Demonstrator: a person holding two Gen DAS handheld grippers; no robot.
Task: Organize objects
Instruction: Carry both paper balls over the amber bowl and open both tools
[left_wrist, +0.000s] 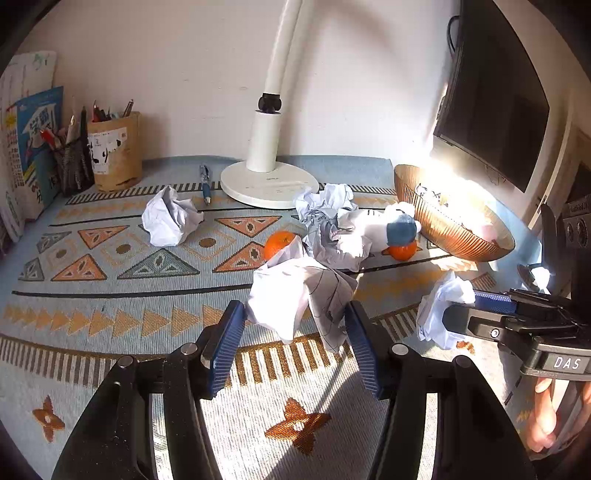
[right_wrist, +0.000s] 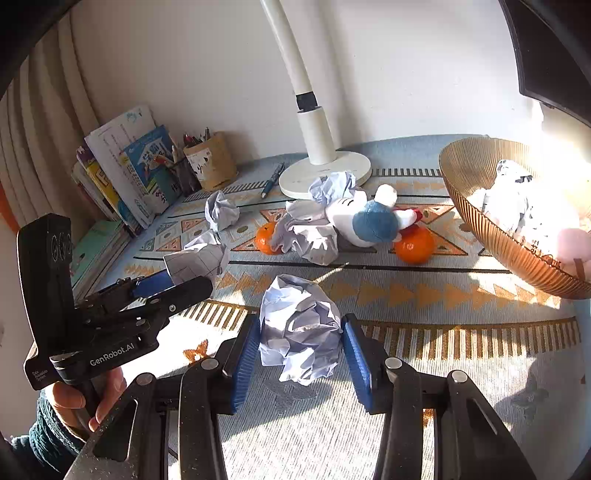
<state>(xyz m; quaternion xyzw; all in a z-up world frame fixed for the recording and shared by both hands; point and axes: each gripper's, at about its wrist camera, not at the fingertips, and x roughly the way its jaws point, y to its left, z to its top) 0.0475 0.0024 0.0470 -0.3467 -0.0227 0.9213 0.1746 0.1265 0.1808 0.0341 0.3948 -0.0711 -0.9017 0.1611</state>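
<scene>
My left gripper (left_wrist: 295, 321) is shut on a crumpled paper ball (left_wrist: 299, 295), held just above the patterned cloth; it also shows in the right wrist view (right_wrist: 201, 258). My right gripper (right_wrist: 300, 332) is shut on another crumpled paper ball (right_wrist: 299, 325), which also shows in the left wrist view (left_wrist: 443, 310). More paper balls lie on the cloth (left_wrist: 170, 218) (left_wrist: 328, 225). Two oranges (left_wrist: 279, 243) (right_wrist: 413, 245) and a blue-and-white plush toy (right_wrist: 373, 221) lie behind them. A ribbed brown bowl (right_wrist: 480, 221) at the right holds crumpled paper.
A white lamp base (left_wrist: 269, 182) stands at the back, with a blue pen (left_wrist: 205, 182) beside it. Pen holders (left_wrist: 114, 151) and books (right_wrist: 122, 177) stand at the back left. A dark monitor (left_wrist: 491, 103) hangs at the right.
</scene>
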